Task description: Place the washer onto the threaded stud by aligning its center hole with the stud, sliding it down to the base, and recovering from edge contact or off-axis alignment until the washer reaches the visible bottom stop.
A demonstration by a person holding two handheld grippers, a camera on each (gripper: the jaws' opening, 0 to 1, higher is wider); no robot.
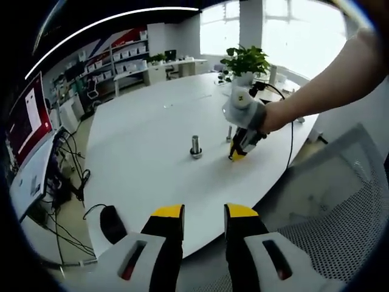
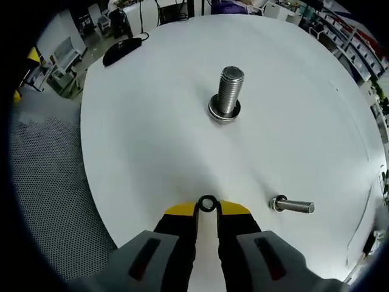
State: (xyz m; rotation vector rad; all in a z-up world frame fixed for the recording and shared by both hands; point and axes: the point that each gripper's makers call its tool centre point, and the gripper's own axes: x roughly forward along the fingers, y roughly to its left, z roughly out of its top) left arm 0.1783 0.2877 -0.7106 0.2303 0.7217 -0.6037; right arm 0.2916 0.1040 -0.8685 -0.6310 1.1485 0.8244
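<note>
- Left gripper (image 1: 203,214): jaws parted, nothing between them; hangs off the near edge of the white table (image 1: 146,131), beside a mesh chair (image 1: 340,201).
- Left view adds: black mouse (image 1: 112,224) at the table edge, potted plant (image 1: 246,64) at the far rim.
- Stud (image 2: 228,91): one, upright, mid-table, open surface all round.
- Right gripper (image 2: 208,210): jaws nearly closed, pinching one washer (image 2: 208,203) on edge, low over the table, well short of the stud.
- Bolt (image 2: 293,206): one, lying flat, just right of the washer.
</note>
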